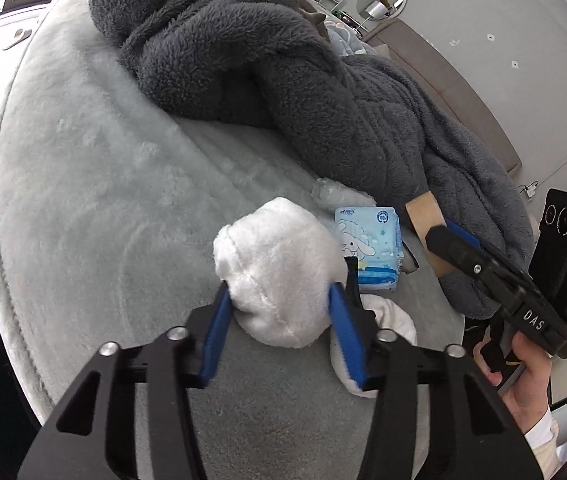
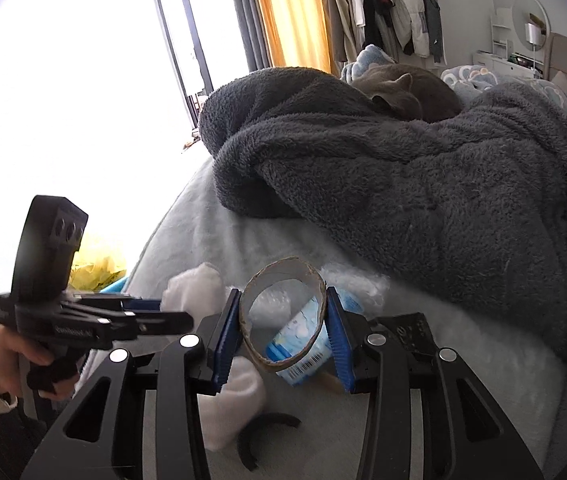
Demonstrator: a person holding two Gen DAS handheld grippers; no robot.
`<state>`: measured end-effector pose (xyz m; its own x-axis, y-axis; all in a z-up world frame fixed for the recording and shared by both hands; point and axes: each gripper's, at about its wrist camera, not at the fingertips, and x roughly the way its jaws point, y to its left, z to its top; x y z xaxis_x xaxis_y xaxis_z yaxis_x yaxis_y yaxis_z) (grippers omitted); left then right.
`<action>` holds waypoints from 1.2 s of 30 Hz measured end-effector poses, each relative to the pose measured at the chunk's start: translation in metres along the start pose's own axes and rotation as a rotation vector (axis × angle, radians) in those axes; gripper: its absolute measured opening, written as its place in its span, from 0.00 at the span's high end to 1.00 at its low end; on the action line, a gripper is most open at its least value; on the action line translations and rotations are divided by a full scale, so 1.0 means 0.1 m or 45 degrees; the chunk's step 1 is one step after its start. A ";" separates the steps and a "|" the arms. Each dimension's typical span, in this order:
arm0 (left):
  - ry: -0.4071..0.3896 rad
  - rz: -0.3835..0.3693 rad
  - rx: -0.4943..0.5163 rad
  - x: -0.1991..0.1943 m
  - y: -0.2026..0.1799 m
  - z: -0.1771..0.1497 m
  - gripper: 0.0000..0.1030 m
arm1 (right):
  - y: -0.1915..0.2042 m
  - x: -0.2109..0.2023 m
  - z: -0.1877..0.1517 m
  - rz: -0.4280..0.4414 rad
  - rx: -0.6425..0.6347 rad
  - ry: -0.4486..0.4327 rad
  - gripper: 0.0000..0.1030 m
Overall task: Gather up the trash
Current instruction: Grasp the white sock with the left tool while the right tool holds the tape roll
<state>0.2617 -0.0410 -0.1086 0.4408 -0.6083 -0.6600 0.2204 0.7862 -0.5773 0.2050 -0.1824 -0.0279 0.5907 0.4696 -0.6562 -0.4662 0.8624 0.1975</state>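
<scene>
My left gripper (image 1: 279, 312) is shut on a white fluffy sock (image 1: 279, 272), held just above the pale grey bed cover (image 1: 103, 200). My right gripper (image 2: 283, 332) is shut on a brown cardboard tube (image 2: 283, 320), seen end-on between its blue pads; the tube also shows in the left wrist view (image 1: 427, 220). A blue-and-white tissue pack (image 1: 371, 252) lies on the bed between the two grippers, and is seen through the tube (image 2: 303, 344). A crumpled clear plastic wrapper (image 1: 331, 190) lies behind it. Another white sock (image 2: 239, 404) lies under the grippers.
A dark grey fleece blanket (image 2: 403, 184) is piled across the bed behind the items, with a grey cat (image 2: 403, 88) lying on it. A yellow bag (image 2: 95, 264) sits at the bed's left side. A black curved piece (image 2: 259, 436) lies on the bed.
</scene>
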 end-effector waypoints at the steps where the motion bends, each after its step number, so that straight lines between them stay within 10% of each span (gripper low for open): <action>1: -0.001 -0.002 0.001 -0.03 0.01 0.00 0.59 | 0.02 0.01 0.02 0.003 0.000 -0.003 0.59; 21: -0.201 0.355 0.322 -0.91 0.25 -0.10 0.70 | 0.95 0.55 0.40 0.136 -0.001 0.012 0.59; 36: -0.102 0.543 0.161 -1.35 1.09 -0.33 0.70 | 1.85 1.17 0.40 0.230 -0.029 0.134 0.59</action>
<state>0.1972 0.1233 -0.0980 0.5804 -0.2203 -0.7840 0.1067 0.9750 -0.1949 0.2142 0.0393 -0.0389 0.4245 0.5929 -0.6843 -0.5736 0.7609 0.3034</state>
